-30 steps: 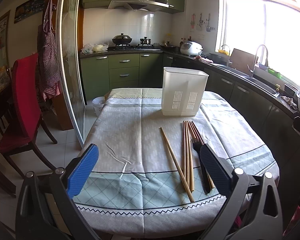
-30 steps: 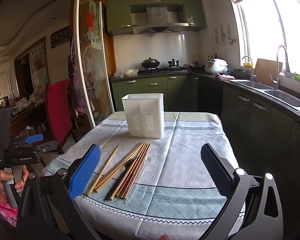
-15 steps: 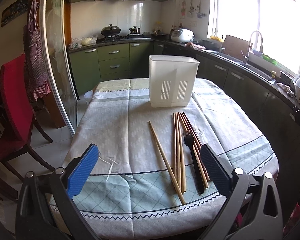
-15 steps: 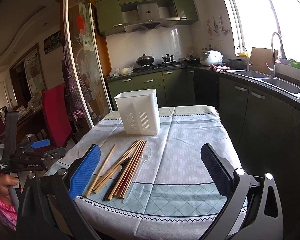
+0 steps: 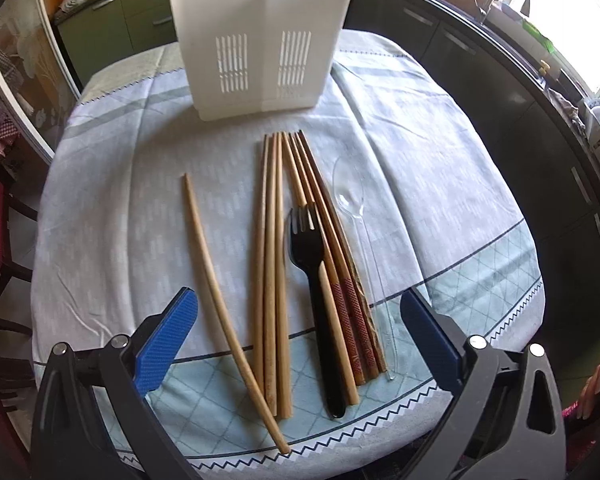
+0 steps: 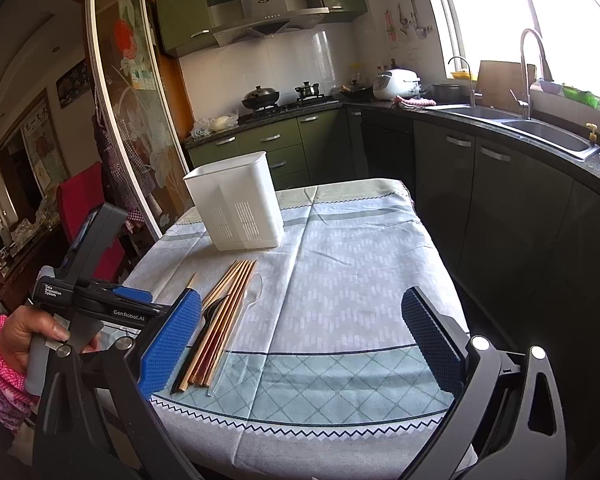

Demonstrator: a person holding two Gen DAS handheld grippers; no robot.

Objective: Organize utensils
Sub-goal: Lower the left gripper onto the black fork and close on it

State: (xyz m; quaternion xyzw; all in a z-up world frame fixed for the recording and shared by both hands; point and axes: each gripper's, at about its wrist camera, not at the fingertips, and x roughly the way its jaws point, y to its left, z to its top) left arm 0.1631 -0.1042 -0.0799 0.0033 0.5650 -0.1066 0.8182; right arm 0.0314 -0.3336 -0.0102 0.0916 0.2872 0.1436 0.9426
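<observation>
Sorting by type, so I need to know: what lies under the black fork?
The black fork lies on the tablecloth, its tines over brown chopsticks; one pale chopstick crosses its handle. Anything beneath is hidden.

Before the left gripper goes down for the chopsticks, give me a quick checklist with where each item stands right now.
1. Left gripper open wide enough: ok, jaws spread, nothing held.
2. Left gripper lined up over the chopsticks: ok, the bundle lies between its fingers.
3. Single target: not ok, the black fork lies on the bundle and the clear spoon lies right beside it.
4. White holder upright, reachable: ok.
5. Holder empty: cannot tell, inside hidden.
6. Right gripper out of the way: ok, open, off to the side.
</observation>
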